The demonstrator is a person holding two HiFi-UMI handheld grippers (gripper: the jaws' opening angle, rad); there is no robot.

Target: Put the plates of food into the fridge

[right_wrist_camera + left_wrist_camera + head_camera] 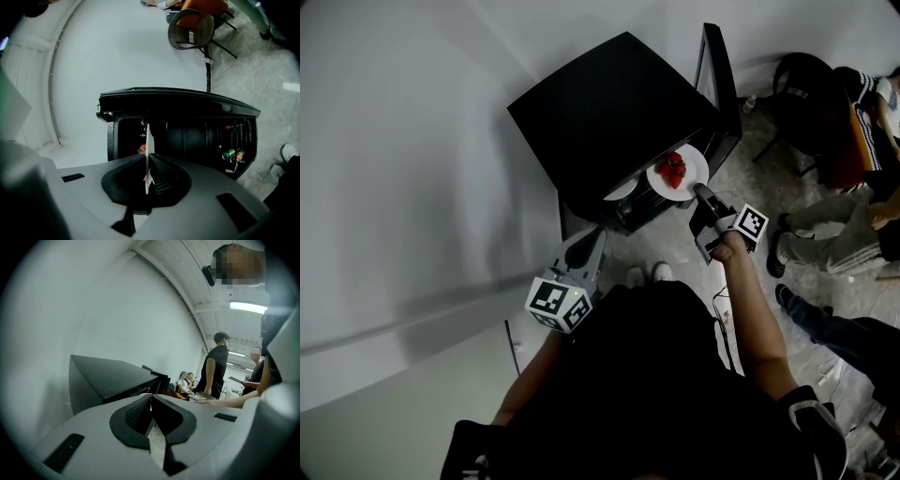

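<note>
A white plate (688,167) with red food (674,170) hangs at the mouth of the open black fridge (609,112). My right gripper (700,193) is shut on its near rim. In the right gripper view the plate (148,140) shows edge-on between the jaws, with the red food (141,149) to its left and the dark fridge interior (187,140) behind. A second white plate (622,190) lies inside the fridge. My left gripper (592,238) is held low by the fridge's near corner, shut and empty, with its jaws (151,397) meeting.
The fridge door (717,80) stands open to the right, and its shelf holds bottles (232,154). A chair (190,27) stands behind the fridge. People sit at the right (848,220), with others standing (215,366) farther off. A white wall lies to the left.
</note>
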